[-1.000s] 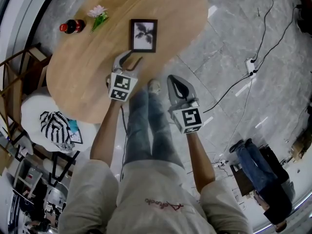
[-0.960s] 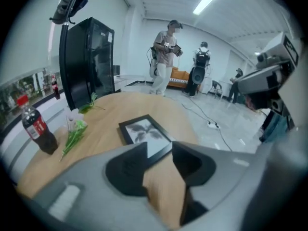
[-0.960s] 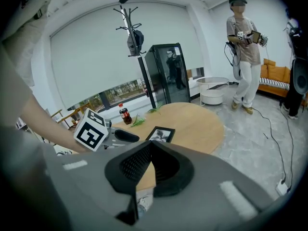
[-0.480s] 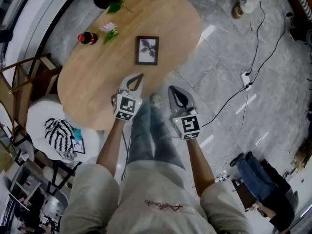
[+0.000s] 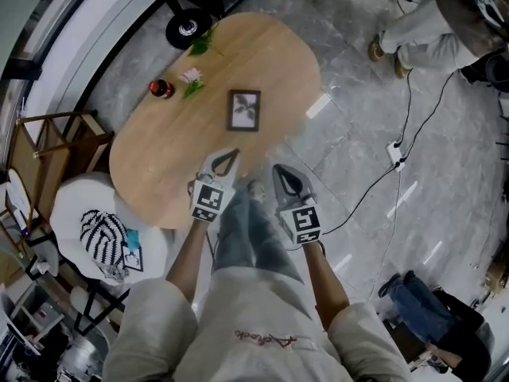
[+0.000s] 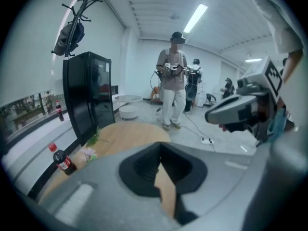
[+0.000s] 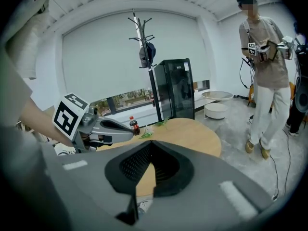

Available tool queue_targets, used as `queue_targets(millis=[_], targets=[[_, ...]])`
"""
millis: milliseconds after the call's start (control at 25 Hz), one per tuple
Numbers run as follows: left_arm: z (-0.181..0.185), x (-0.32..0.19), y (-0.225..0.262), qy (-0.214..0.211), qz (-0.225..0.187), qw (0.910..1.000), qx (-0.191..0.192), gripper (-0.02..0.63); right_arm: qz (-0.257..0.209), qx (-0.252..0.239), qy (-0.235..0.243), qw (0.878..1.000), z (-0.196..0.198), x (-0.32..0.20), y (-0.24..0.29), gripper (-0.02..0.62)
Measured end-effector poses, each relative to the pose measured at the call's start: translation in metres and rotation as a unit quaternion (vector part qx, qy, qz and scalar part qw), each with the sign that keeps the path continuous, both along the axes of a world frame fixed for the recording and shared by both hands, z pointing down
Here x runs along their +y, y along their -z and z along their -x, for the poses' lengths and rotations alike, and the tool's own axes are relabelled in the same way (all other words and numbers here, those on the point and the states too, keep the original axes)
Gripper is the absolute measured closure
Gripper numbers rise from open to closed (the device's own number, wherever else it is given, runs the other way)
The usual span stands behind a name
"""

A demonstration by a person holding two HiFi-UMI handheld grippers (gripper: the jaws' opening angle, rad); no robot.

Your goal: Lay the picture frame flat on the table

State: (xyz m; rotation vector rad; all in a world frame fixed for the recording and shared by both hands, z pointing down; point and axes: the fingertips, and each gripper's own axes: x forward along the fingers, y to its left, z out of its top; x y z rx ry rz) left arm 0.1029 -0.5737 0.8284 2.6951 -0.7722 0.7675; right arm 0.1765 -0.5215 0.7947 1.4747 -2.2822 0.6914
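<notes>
Picture frame (image 5: 244,110) lies flat at the table's (image 5: 159,161) middle, job seemingly done; left gripper (image 5: 225,159) and right gripper (image 5: 284,175), the 2 closed and empty, hover nearby.

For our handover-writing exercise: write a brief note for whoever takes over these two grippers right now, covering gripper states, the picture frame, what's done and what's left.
Left gripper: jaws shut, empty, by the near edge of the table.
Right gripper: jaws shut, empty, over the floor beside the table.
Picture frame: appears to lie flat, face up, mid-table, clear of both grippers.
Done: the frame looks laid down.
Left: probably nothing; just confirm that it rests flat.
</notes>
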Motion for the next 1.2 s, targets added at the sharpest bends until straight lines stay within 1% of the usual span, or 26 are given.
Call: queue_targets(millis=[160, 320, 480, 720, 1040, 1200], targets=[[-0.002, 0.009, 0.036, 0.0, -0.011, 0.9998, 0.014, 0.604, 0.0, 0.006, -0.001, 1.0, -0.001, 0.013, 0.022, 0.592], [-0.002, 0.021, 0.07, -0.001, -0.022, 0.9995, 0.023, 0.604, -0.023, 0.002, -0.008, 1.0, -0.002, 0.021, 0.049, 0.592], [-0.001, 0.036, 0.101, 0.006, -0.026, 0.999, 0.035, 0.604, -0.03, 0.007, -0.011, 0.999, -0.006, 0.033, 0.074, 0.592], [-0.001, 0.063, 0.137, 0.014, -0.033, 0.9984, 0.043, 0.604, -0.058, 0.012, -0.007, 0.998, -0.005, 0.056, 0.11, 0.592], [0.003, 0.094, 0.188, 0.024, -0.043, 0.9972, 0.057, 0.604, -0.066, 0.017, -0.005, 0.998, -0.001, 0.095, 0.15, 0.592], [0.008, 0.103, 0.21, 0.029, -0.057, 0.9965, 0.054, 0.604, -0.07, 0.017, -0.004, 0.997, -0.001, 0.11, 0.166, 0.592]])
